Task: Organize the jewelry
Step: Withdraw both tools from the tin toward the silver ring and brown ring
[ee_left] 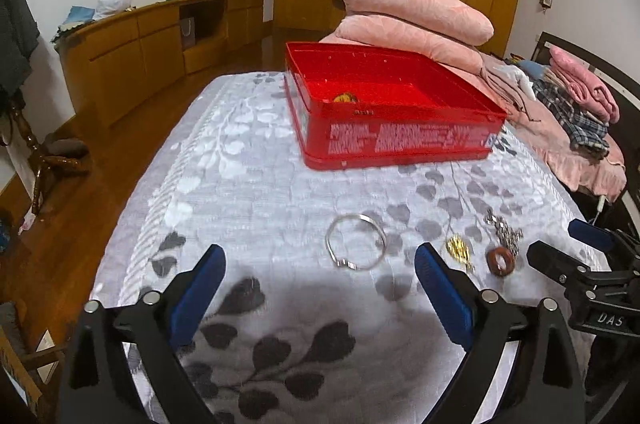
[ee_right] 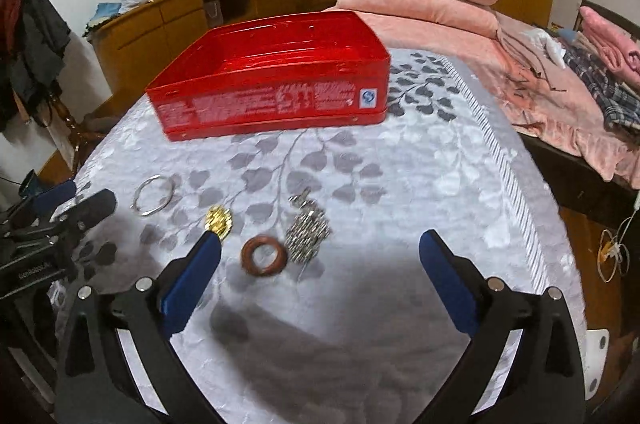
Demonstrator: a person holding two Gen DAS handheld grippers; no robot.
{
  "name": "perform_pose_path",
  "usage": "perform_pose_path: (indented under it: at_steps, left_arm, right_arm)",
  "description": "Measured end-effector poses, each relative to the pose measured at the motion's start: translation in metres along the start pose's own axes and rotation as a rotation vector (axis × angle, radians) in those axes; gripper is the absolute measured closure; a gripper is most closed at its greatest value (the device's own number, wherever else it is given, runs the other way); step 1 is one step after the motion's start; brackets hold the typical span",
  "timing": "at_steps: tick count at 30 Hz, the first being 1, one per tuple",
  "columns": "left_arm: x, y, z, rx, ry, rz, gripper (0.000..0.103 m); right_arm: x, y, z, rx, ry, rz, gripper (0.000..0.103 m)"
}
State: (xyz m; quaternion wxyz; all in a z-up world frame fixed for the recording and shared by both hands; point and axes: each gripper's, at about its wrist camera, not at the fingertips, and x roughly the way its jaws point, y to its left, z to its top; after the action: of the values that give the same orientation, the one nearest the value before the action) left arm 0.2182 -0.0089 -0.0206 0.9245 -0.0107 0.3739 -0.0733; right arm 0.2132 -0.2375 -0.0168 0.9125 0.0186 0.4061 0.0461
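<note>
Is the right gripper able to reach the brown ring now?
Probably yes. The right gripper is open, and the brown ring lies uncovered just ahead between its fingers, close beside the silver chain.

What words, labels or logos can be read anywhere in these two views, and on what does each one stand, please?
"DAS": white letters on the right gripper, seen from the left wrist.
"GenRobot.A", cut off by the picture's edge: on the left gripper, seen from the right wrist.
White print on the red tin's side: too blurred to read.
Small blue-and-white logo on the tin: unreadable.
</note>
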Motion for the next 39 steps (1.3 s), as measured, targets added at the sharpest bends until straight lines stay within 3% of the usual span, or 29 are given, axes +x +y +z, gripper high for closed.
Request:
perform_pose_path:
  at_steps: [12,13,14,16,23,39]
  left_arm:
    - [-0.006,0.002,-0.017,0.013,0.018,0.035,0.009]
    - [-0.006,0.003,-0.018,0.012,0.019,0.037,0.009]
    - [-0.006,0.004,-0.018,0.009,0.02,0.038,0.009]
    - [-0.006,0.005,-0.017,0.0,0.02,0.037,0.009]
    - [-0.003,0.009,-0.016,-0.008,0.022,0.035,0.009]
    - [0.008,0.005,-0.012,-0.008,0.052,0.011,0.009]
  right_arm:
    - [-0.002,0.01,-0.021,0.012,0.031,0.05,0.008]
    - [-0.002,0.012,-0.02,0.009,0.031,0.063,0.014]
    - [-0.002,0.015,-0.02,0.005,0.036,0.077,0.027]
    - [0.003,0.017,-0.02,0.008,0.062,0.11,0.039]
    - [0.016,0.023,-0.016,0.005,0.104,0.141,0.07]
    - [0.032,0.027,-0.001,-0.023,0.106,0.115,0.074]
